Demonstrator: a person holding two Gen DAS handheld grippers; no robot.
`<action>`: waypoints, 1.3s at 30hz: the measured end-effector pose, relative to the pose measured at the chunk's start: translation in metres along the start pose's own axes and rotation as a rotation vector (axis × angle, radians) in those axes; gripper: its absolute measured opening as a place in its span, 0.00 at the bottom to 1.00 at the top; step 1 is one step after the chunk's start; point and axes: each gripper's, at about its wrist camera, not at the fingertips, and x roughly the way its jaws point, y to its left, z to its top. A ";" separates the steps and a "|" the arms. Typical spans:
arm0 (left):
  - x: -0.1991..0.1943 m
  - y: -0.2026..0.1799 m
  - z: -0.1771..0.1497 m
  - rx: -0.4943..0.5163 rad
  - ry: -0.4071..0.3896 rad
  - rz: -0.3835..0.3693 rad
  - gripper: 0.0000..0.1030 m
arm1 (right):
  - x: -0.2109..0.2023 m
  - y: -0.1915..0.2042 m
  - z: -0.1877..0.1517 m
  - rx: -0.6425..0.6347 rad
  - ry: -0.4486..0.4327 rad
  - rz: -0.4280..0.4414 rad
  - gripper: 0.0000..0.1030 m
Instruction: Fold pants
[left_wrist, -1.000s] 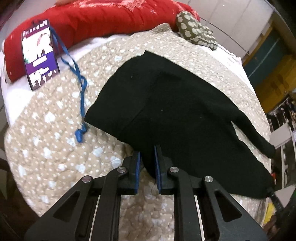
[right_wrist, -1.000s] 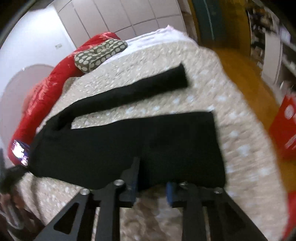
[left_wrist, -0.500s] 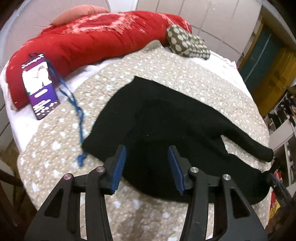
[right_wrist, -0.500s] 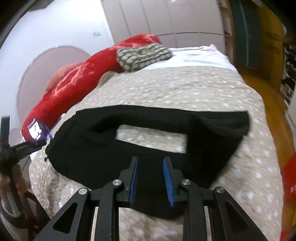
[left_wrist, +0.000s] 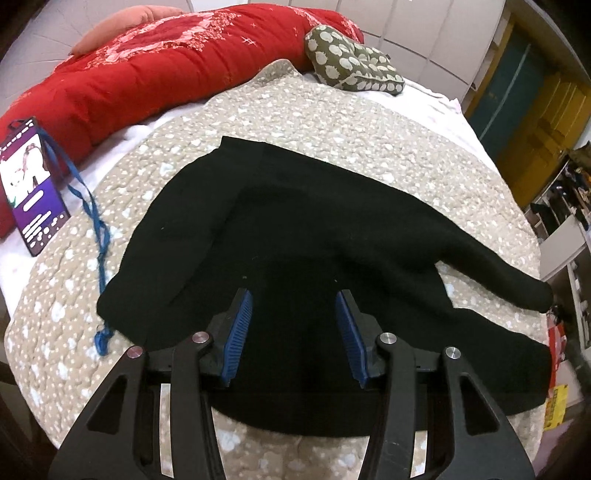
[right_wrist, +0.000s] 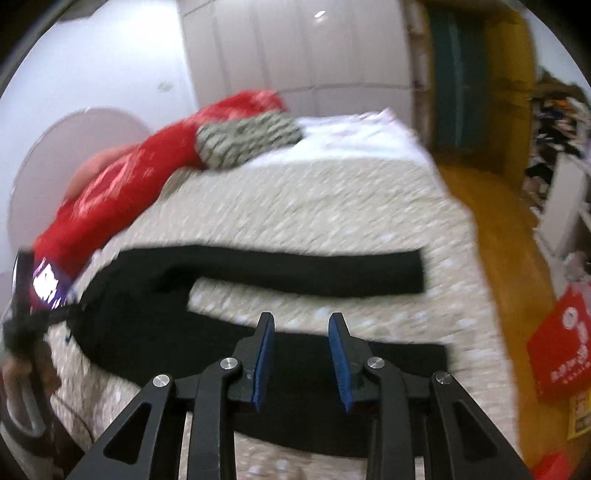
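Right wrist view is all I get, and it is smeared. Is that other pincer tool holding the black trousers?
Observer: No. The left gripper is open, its blue pads spread over the wide end of the pants, and it grips nothing.
Visitor: And the purple blur at my left edge?
Observer: A purple card on a blue lanyard, whose cord trails over the quilt beside the pants.
Visitor: Does the cord touch the fabric?
Observer: Its end lies right by the pants' near corner. I cannot tell whether they touch.
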 end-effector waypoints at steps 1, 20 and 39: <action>0.005 0.001 0.002 0.001 0.002 0.013 0.45 | 0.014 0.005 -0.005 0.004 0.033 0.042 0.28; 0.058 0.044 0.054 -0.037 0.066 0.093 0.48 | 0.159 0.119 0.085 -0.311 0.062 0.284 0.45; 0.049 0.077 0.075 -0.127 0.028 0.105 0.56 | 0.223 0.163 0.108 -0.488 0.147 0.340 0.05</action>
